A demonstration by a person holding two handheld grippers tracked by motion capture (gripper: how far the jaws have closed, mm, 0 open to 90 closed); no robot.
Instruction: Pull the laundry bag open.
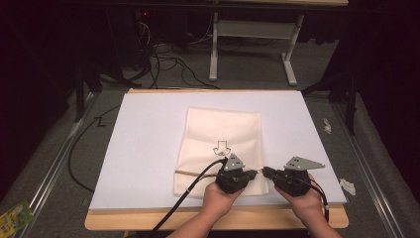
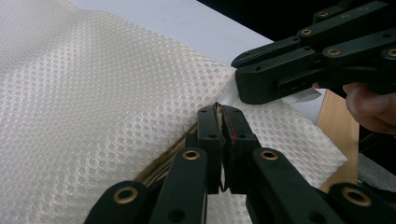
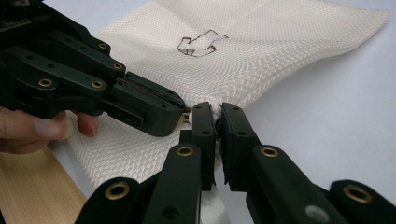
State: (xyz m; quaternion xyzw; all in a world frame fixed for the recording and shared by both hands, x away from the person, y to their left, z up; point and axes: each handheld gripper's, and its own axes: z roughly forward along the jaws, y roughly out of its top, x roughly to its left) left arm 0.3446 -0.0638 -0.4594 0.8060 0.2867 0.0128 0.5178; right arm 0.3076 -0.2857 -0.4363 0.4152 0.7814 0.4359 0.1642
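A cream mesh bag (image 1: 223, 134) with a small arrow drawn on it (image 1: 221, 148) lies flat on a white sheet (image 1: 143, 148). A brown strip (image 2: 161, 163) runs along its near end. My left gripper (image 2: 221, 109) is shut, pinching the bag at the right end of that strip. My right gripper (image 3: 217, 108) is shut on the bag's edge right beside it. In the high view the two tips, left (image 1: 254, 173) and right (image 1: 265, 171), meet nose to nose at the bag's near right corner. The fabric there is slightly lifted.
The white sheet covers a wooden board (image 1: 148, 220) whose front edge lies under the person's wrists. A black cable (image 1: 188, 193) trails from the left gripper over the front edge. Small white scraps (image 1: 346, 186) lie right of the sheet. A metal frame (image 1: 214, 49) and floor cables stand beyond.
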